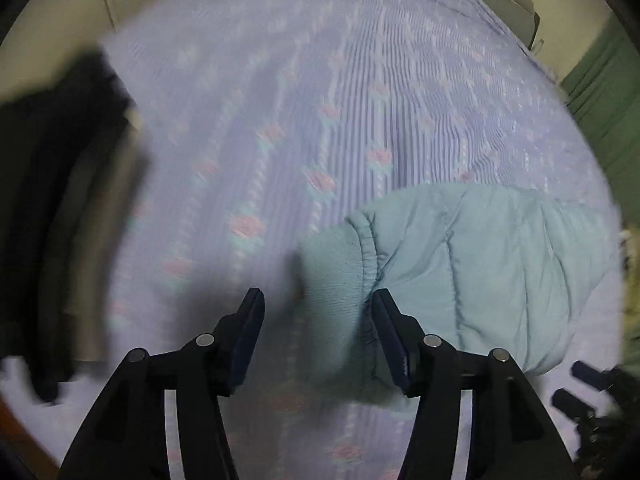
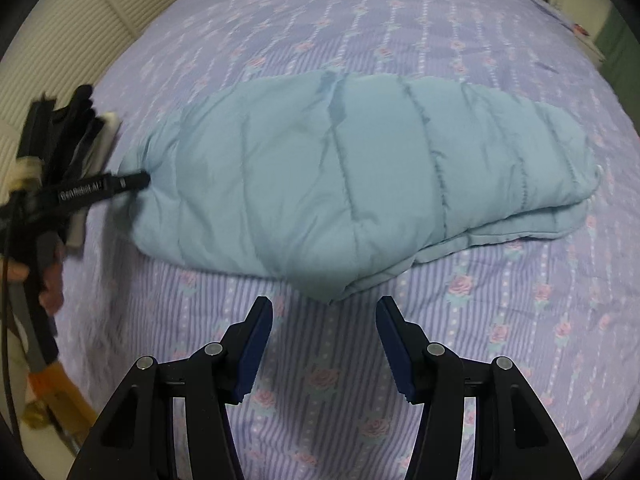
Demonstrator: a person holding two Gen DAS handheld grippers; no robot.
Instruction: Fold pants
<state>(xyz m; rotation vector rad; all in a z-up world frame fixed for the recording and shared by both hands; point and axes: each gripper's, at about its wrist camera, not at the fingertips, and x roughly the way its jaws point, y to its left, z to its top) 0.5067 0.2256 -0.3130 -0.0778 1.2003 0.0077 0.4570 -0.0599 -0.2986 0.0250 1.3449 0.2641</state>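
Light blue quilted pants (image 2: pixel 352 184) lie folded in a padded bundle on the bed. In the left wrist view the pants (image 1: pixel 480 264) lie to the right, with the ribbed elastic cuff (image 1: pixel 336 280) just ahead of my left gripper (image 1: pixel 318 300). The left gripper is open and holds nothing; the cuff lies between and just beyond its fingertips. My right gripper (image 2: pixel 324 306) is open and empty, just short of the bundle's near folded corner. The left gripper also shows in the right wrist view (image 2: pixel 132 182), its tip at the bundle's left end.
The bed is covered by a lilac striped sheet with pink roses (image 2: pixel 400 28). A dark garment (image 1: pixel 44 200) hangs at the left edge. A cream ribbed wall or headboard (image 2: pixel 80 28) lies beyond the bed's left side, and a green curtain (image 1: pixel 608 92) is at the right.
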